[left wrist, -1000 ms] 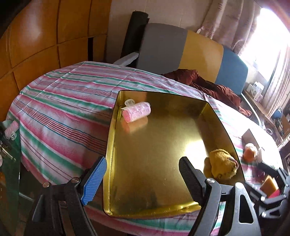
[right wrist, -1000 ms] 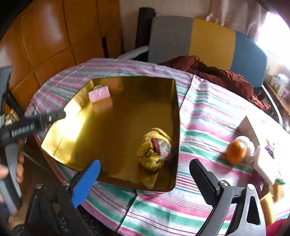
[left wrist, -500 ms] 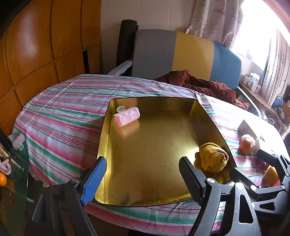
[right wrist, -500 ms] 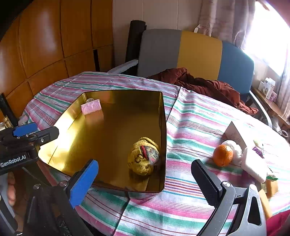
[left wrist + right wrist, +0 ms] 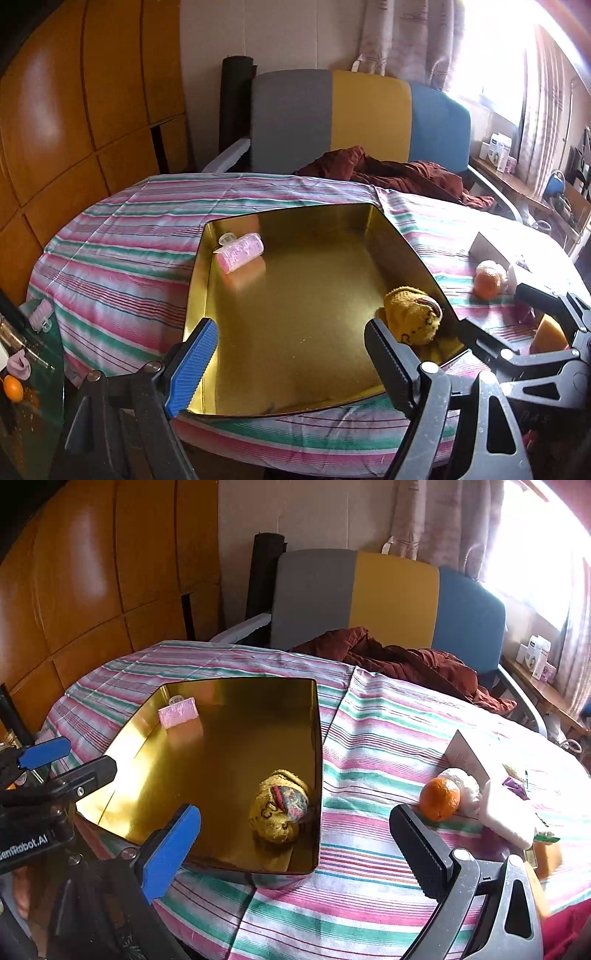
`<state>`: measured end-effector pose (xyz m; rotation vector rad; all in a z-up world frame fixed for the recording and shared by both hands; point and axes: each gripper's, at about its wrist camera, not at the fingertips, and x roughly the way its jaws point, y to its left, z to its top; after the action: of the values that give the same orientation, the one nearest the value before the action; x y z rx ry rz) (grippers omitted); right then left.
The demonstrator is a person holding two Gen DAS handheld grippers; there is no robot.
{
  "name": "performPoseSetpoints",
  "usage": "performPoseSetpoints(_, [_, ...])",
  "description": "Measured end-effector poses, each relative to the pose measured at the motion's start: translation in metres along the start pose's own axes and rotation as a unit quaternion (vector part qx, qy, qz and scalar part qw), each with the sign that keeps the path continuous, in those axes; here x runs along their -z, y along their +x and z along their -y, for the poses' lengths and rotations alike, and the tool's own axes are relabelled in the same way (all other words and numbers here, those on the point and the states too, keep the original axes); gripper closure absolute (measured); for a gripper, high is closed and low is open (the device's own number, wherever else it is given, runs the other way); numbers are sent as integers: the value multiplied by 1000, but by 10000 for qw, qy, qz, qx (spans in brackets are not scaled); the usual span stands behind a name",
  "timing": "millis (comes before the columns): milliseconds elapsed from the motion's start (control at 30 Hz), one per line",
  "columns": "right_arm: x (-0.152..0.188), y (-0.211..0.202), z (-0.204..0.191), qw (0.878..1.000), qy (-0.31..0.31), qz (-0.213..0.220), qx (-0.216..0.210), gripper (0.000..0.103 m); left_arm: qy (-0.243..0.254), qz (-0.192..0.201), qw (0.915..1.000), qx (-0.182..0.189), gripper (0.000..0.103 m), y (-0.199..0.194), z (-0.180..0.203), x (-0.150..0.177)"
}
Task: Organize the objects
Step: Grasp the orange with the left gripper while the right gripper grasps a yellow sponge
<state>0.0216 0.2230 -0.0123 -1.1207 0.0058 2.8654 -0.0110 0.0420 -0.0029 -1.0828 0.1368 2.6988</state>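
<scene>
A gold metal tray (image 5: 295,408) (image 5: 317,775) sits on the striped tablecloth. In it lie a pink hair roller (image 5: 240,253) (image 5: 178,712) at the far left corner and a yellow knitted toy (image 5: 413,315) (image 5: 279,806) at the near right. My left gripper (image 5: 291,363) is open and empty, held above the tray's near edge. My right gripper (image 5: 295,849) is open and empty, held above the tray's near right corner. An orange (image 5: 439,798) (image 5: 487,283) lies on the cloth right of the tray.
A white wad (image 5: 466,790), a white block (image 5: 511,814) and a folded card (image 5: 465,755) lie by the orange. A dark red garment (image 5: 399,661) lies at the table's far edge before a grey, yellow and blue chair (image 5: 369,598). Wooden panels (image 5: 92,590) stand at left.
Both grippers have drawn back and up from the tray, so more of the table and room shows. The roller and toy have stayed in place. Both grippers stay open.
</scene>
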Motion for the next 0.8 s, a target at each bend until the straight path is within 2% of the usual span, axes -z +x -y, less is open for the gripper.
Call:
performPoseSetpoints(400, [7, -10, 38, 9989, 387, -10, 255, 0, 425, -120, 9988, 194, 20, 1, 29, 3])
performPoseSetpoints(667, [20, -13, 82, 9947, 824, -149, 600, 0, 676, -187, 9970, 318, 20, 4, 47, 3])
performPoseSetpoints(800, [24, -16, 108, 9911, 1034, -212, 813, 0, 750, -229, 9955, 537, 20, 6, 57, 1])
